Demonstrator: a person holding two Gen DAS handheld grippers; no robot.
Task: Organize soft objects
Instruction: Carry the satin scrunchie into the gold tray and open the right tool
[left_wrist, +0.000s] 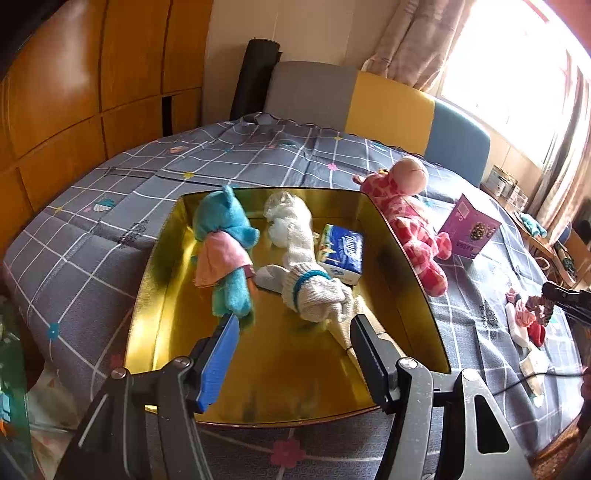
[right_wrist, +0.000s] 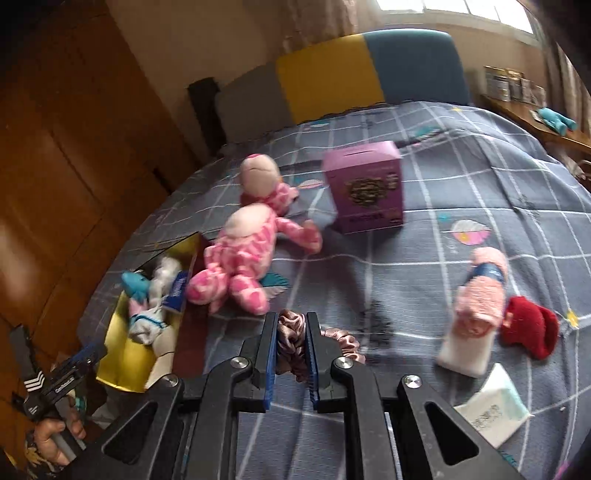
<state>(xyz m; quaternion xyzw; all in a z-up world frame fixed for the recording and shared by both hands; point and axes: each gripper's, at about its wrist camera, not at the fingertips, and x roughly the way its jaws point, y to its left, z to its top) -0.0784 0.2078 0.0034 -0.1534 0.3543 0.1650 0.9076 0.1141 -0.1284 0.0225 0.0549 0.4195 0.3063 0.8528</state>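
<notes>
Right gripper (right_wrist: 291, 354): fingers clamped on a dusty-pink satin scrunchie (right_wrist: 290, 338), pinched mid-loop so the rest bunches out to the side; whether it has cleared the bed (right_wrist: 424, 229) I cannot tell. Probably bound for the gold box (left_wrist: 402, 258), which sits on the bed to the left.

Left gripper (left_wrist: 291, 332): fingers wide apart, holding nothing, poised over the box's near end, likely ready to steady or tidy the contents.

Box contents: blue plush bear (left_wrist: 225, 243) in a pink skirt, lying lengthwise; white knit socks (left_wrist: 314, 291) rolled alongside; a tissue pack (left_wrist: 343, 254) against the right wall. Laid side by side, seemingly to leave floor space.

Outside: pink giraffe plush (right_wrist: 240, 258) against the box's outer wall; purple carton (right_wrist: 365, 188) beyond it. Pink fuzzy sock bundle (right_wrist: 476, 306), red knit item (right_wrist: 528, 328), and another tissue pack (right_wrist: 491, 410) to the right, not yet collected.
</notes>
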